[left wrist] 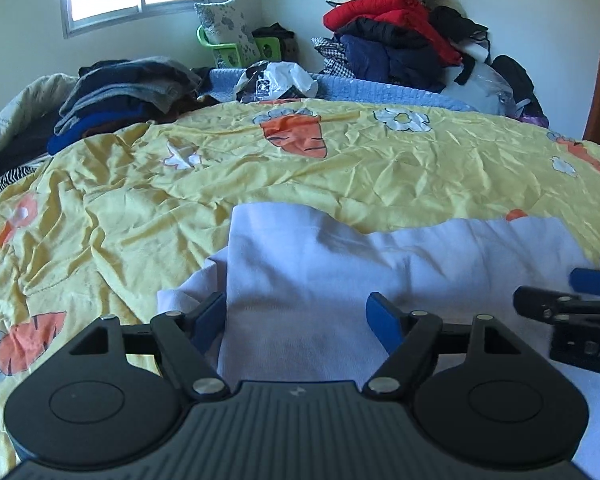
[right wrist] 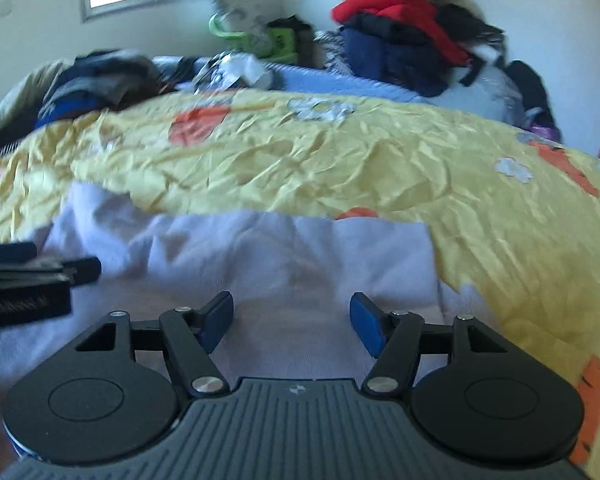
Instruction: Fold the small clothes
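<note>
Two grippers, my left gripper (left wrist: 296,320) and right gripper (right wrist: 292,324), stood wide apart, empty, over one white garment (left wrist: 320,280); fold laid, next grasp at twelve o'clock edge.

surface: bed, covered by yellow quilt (left wrist: 380,160), crumpled, carrot and flower print
near edge of quilt: white garment (left wrist: 320,280), lying flat, one layer folded over
far left of quilt: stack of dark and grey clothes (left wrist: 120,92)
beyond quilt: blue blanket (left wrist: 380,94), white plastic bag (left wrist: 280,80) on it
far right, past blanket: heap of red and dark clothes (left wrist: 400,32)
</note>
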A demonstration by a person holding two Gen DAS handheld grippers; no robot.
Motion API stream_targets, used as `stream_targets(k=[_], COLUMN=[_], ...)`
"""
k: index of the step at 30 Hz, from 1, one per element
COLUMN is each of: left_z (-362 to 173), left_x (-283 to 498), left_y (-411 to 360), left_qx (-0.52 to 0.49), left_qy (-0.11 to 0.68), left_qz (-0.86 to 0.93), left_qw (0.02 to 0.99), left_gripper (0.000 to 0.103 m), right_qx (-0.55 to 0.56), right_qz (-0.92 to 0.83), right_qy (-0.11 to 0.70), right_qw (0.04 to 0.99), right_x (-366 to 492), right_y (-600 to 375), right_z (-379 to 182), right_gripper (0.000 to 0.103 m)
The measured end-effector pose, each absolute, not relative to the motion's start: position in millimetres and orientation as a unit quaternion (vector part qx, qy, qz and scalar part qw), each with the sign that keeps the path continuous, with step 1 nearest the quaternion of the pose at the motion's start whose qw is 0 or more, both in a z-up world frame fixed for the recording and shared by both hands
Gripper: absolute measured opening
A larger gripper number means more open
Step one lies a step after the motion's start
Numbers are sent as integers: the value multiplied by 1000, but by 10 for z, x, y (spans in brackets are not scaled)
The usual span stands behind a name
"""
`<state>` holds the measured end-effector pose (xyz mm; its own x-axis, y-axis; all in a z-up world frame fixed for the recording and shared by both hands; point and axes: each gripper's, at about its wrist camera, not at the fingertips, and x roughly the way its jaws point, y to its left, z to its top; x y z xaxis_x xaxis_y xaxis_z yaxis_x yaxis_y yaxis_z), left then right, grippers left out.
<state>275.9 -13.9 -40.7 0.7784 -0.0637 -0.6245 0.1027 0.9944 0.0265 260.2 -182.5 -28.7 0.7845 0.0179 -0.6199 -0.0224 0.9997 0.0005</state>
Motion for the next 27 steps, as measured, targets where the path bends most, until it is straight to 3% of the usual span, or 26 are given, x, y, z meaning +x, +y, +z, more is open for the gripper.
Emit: stream_targets(k=[8,27], left_z=[-377,-475], left_x=[2544,1795], left_y=[-151,-76], left_qx=[38,40], left_qy=[324,326], left_qz=[-49,-47], left_qw=[944,943], left_gripper=[80,83], right_qx=[-36,-20], right_qz=[34,43], right_qy=[325,328], right_qw=[944,944], right_x=[2189,1575], right_y=[-1749,-1712], right_z=[-305,-332], right_gripper=[80,84])
